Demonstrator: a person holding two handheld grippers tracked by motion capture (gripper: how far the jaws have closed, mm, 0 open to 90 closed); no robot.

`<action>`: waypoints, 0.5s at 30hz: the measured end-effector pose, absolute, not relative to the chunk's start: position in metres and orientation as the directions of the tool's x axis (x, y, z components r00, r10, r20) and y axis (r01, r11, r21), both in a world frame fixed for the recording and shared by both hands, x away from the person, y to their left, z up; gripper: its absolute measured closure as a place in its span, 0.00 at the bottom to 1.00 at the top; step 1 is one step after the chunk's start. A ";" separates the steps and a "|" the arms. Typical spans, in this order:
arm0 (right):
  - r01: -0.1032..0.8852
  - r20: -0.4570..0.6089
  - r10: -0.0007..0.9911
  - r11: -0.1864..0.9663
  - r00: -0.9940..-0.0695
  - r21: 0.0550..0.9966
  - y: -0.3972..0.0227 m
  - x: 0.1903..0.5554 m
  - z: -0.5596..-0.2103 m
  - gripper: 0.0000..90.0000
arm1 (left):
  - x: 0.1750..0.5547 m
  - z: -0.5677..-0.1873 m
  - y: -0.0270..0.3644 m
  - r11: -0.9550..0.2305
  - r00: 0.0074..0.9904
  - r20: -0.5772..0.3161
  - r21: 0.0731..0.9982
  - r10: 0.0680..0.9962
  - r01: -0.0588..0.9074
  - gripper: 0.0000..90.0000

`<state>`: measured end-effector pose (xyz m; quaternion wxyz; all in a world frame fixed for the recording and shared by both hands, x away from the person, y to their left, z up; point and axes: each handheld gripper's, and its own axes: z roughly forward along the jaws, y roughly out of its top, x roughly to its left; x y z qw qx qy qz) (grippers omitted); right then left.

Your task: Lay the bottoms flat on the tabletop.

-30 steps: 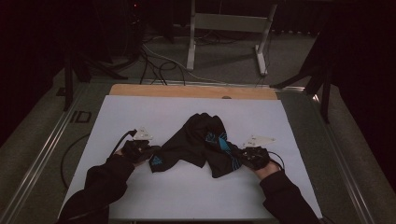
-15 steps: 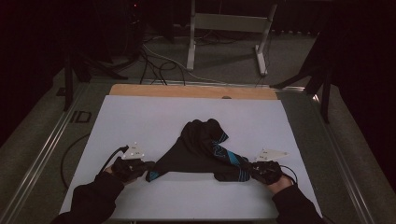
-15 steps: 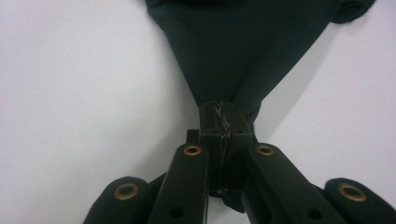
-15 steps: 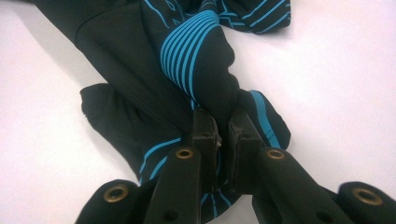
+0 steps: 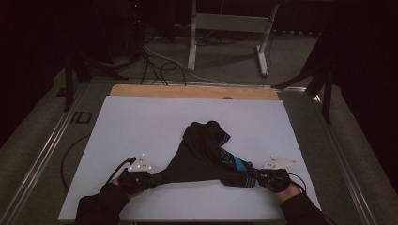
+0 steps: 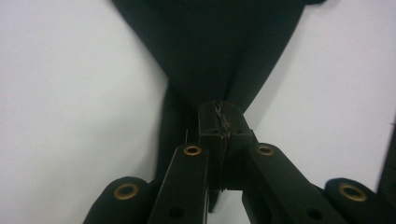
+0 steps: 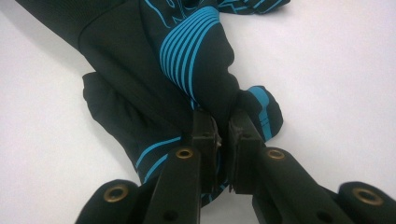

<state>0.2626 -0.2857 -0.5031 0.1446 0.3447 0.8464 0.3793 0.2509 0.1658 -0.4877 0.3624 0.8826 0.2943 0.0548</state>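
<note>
The left gripper [image 5: 155,178] and right gripper [image 5: 256,177] each clench one end of the black garment [image 5: 202,157], stretched between them on the white table [image 5: 141,122].

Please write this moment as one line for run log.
left gripper: shut on garment | right gripper: shut on garment | garment: stretched between them

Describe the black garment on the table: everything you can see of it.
The black garment looks like thin, stretchy fabric with cyan stripes and print on its right part. It lies on the white table, pulled into a rough triangle: a bunched heap at the far end, two corners drawn toward the near edge. The left gripper is shut on the plain black corner, the right gripper on the striped one. What kind of garment it is cannot be told.
</note>
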 end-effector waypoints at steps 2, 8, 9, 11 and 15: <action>0.480 0.019 0.700 0.470 -0.714 0.741 -0.289 0.261 -0.504 0.93 | 0.248 -0.488 0.162 -0.571 0.831 -0.117 0.674 0.543 0.468 1.00; 0.490 0.032 0.706 0.457 -0.708 0.742 -0.296 0.255 -0.508 0.93 | 0.244 -0.495 0.158 -0.585 0.842 -0.138 0.661 0.522 0.470 1.00; 0.498 0.040 0.710 0.452 -0.703 0.740 -0.296 0.254 -0.508 0.93 | 0.244 -0.496 0.159 -0.588 0.843 -0.140 0.658 0.519 0.471 1.00; 0.500 0.041 0.713 0.449 -0.700 0.740 -0.298 0.253 -0.509 0.93 | 0.243 -0.498 0.158 -0.585 0.845 -0.157 0.657 0.511 0.476 1.00; 0.496 0.039 0.710 0.451 -0.703 0.742 -0.298 0.254 -0.508 0.93 | 0.242 -0.497 0.155 -0.603 0.860 -0.160 0.651 0.484 0.461 1.00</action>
